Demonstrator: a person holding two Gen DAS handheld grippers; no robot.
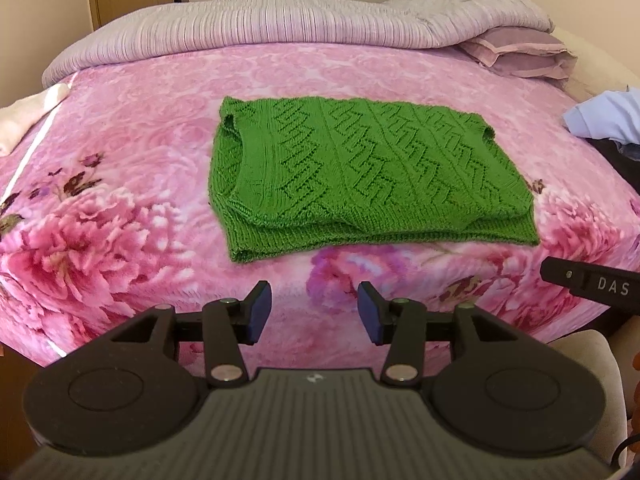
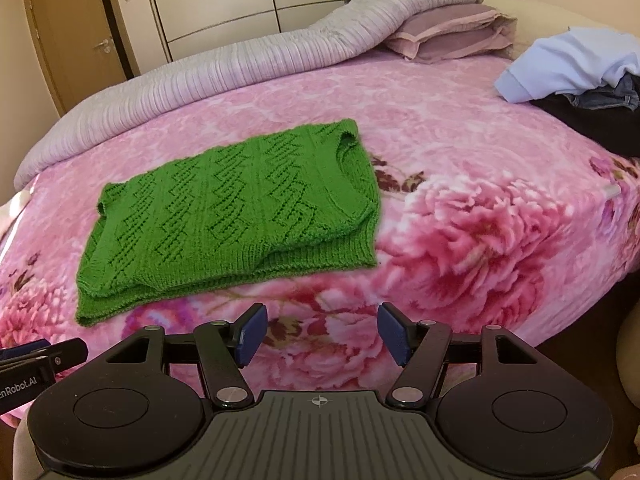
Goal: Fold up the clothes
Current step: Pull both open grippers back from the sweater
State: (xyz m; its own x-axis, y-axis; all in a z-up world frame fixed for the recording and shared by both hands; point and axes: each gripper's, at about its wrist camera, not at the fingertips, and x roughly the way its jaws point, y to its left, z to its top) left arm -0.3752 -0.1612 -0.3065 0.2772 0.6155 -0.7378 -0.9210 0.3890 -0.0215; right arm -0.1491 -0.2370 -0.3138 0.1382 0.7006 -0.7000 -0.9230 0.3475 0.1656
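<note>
A green knitted sweater (image 1: 352,172) lies folded flat on the pink floral bedspread (image 1: 132,152), its ribbed hem edge nearest me. It also shows in the right wrist view (image 2: 240,216), left of centre. My left gripper (image 1: 315,312) is open and empty, hovering over the bedspread just in front of the sweater's near edge. My right gripper (image 2: 320,334) is open and empty, in front of and to the right of the sweater. The right gripper's body shows at the right edge of the left wrist view (image 1: 592,284).
A rolled lilac duvet (image 1: 260,28) and pillows (image 1: 520,52) lie along the far side of the bed. A pile of light blue and dark clothes (image 2: 576,68) sits at the right edge. A cream cloth (image 1: 24,116) lies at the left. Wardrobe doors (image 2: 216,0) stand behind.
</note>
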